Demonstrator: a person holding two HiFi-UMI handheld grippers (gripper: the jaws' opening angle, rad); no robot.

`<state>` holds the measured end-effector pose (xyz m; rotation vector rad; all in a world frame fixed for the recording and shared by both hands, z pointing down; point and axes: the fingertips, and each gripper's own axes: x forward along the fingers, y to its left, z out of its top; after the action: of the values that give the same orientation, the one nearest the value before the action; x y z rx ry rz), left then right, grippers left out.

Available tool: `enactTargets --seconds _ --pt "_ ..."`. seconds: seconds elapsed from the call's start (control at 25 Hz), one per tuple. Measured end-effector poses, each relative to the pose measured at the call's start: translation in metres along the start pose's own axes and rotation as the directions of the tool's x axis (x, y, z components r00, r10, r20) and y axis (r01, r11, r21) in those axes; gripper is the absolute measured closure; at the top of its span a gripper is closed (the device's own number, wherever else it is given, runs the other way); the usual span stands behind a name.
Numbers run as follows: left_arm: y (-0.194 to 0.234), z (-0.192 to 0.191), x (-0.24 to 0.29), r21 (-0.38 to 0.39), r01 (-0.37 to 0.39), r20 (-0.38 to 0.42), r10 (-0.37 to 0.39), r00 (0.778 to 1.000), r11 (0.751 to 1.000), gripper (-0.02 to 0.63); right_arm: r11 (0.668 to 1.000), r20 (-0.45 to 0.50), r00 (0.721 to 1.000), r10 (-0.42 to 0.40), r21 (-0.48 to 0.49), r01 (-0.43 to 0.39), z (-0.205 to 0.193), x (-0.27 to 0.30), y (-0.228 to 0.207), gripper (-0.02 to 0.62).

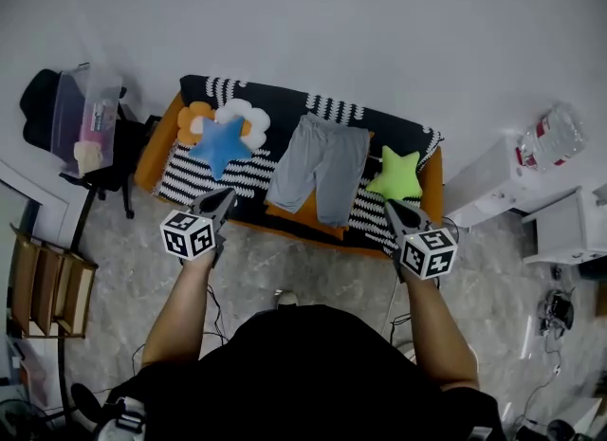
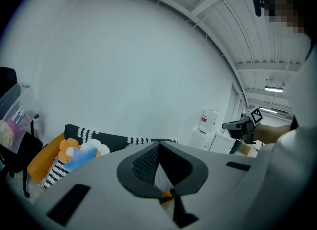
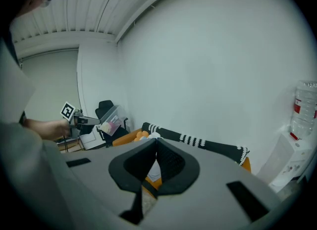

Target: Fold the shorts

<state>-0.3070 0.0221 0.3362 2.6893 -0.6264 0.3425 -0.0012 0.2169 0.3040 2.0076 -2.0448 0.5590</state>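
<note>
Clear plastic bin (image 1: 83,112) on a black chair (image 1: 43,100) stands far left, beside an orange sofa (image 1: 152,150) draped in a black-and-white striped throw (image 1: 213,178). On the throw lie one flower cushion (image 1: 245,113), one blue star cushion (image 1: 220,143), one pair of grey shorts (image 1: 318,169) spread flat, and one green star cushion (image 1: 396,175). Two grippers hover before the sofa, apart from the shorts: left gripper (image 1: 226,196) and right gripper (image 1: 390,206), both with jaws pressed together, empty. Only the head view shows the green star. In each gripper view, the gripper's body blocks most of the seat. One water bottle (image 1: 552,134) stands on a white cabinet (image 1: 493,183), far right.
</note>
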Motion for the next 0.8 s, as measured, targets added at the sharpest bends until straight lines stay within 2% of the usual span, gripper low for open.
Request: enactTargets --seconds 0.48,0.8 --pt "0.008 0.033 0.018 0.076 0.037 -0.002 -0.037 0.999 0.996 0.592 0.998 0.02 0.998 -0.055 -0.003 0.055 0.016 0.021 -0.003 0.586" --pt "0.009 0.046 0.053 0.112 0.023 -0.03 -0.02 0.999 0.993 0.591 0.999 0.018 0.999 -0.051 0.016 0.051 0.019 0.045 -0.039 0.577"
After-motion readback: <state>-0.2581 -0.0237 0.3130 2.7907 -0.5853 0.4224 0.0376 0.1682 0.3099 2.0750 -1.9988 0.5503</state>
